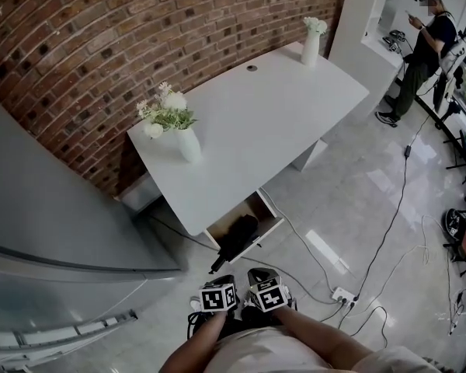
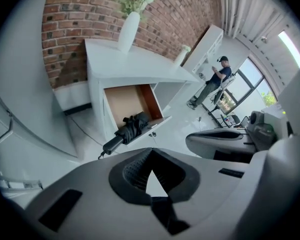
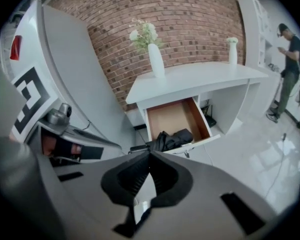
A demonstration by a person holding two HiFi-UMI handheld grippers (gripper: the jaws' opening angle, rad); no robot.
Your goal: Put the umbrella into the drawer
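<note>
1. The black folded umbrella [image 1: 238, 238] lies in the open wood-lined drawer [image 1: 258, 205] of the white desk [image 1: 279, 115]. It's only partly inside, though: the canopy end is in the box, while the handle end pokes out past the front corner toward the floor.
2. The left gripper [image 1: 219, 286] has its jaws closed together with nothing between them. Its own view shows the tips meeting, with only floor tile behind them.
3. The right gripper [image 1: 266, 286] is the same, jaws together and empty.
4. Both grippers are tucked in close to the person's body, side by side with their marker cubes facing up. They sit well apart from the drawer and point down at the floor in front of it.
5. On the desk there's a white vase with pale flowers [image 1: 188, 142] near the front corner above the drawer. A second small white vase [image 1: 311, 47] is at the far end by the red brick wall [image 1: 140, 29].
6. A person in dark clothes [image 1: 423, 53] stands way off in the background. A white power strip [image 1: 343, 294] and loose cables lie on the tile.
</note>
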